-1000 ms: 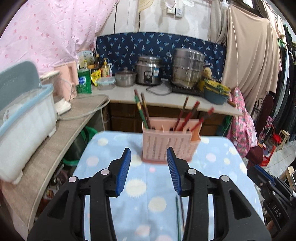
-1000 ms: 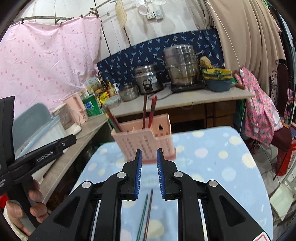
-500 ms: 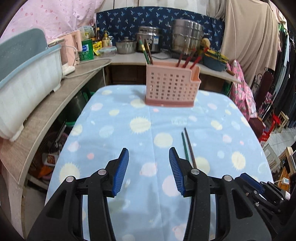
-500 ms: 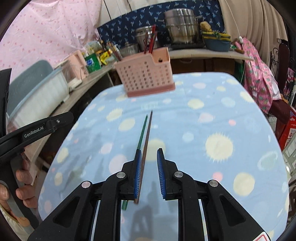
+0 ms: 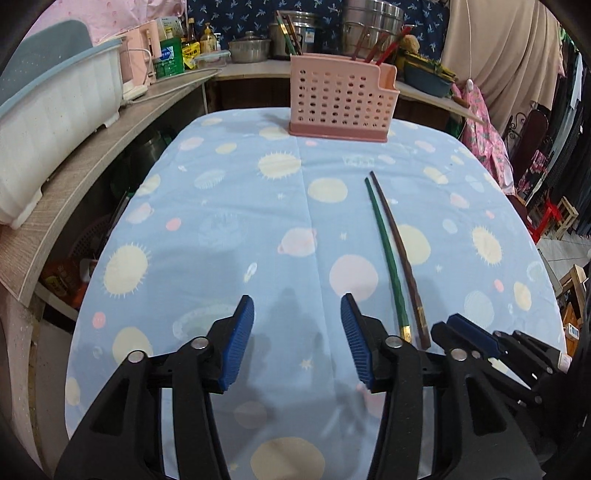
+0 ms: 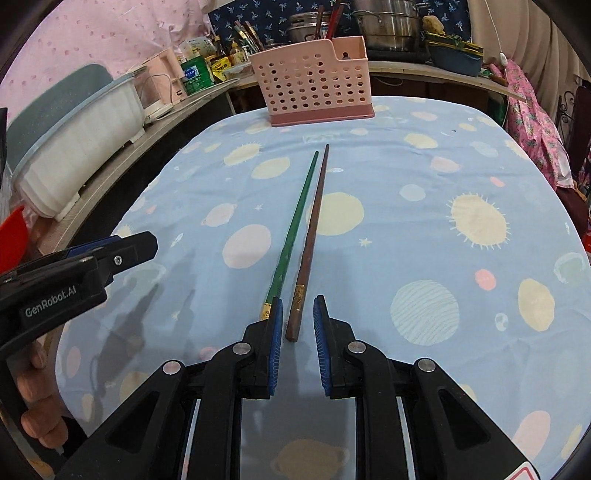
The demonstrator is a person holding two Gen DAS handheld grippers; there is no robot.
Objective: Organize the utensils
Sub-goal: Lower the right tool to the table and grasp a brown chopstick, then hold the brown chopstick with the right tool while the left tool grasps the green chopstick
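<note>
A green chopstick and a brown chopstick lie side by side on the blue spotted tablecloth; both also show in the left wrist view, green and brown. My right gripper is open by a narrow gap, its pads on either side of the brown chopstick's near end, not closed on it. My left gripper is open wide and empty, left of the chopsticks. A pink perforated utensil holder stands at the table's far end with several chopsticks in it; it also shows in the left wrist view.
A wooden counter runs along the left with a white and blue dish rack. The back counter holds steel pots, bottles and a bowl. Cloth hangs at the right beside the table's edge.
Both grippers have drawn back from the holder and come down toward the near part of the table. The right gripper has lowered around the near end of the brown chopstick.
</note>
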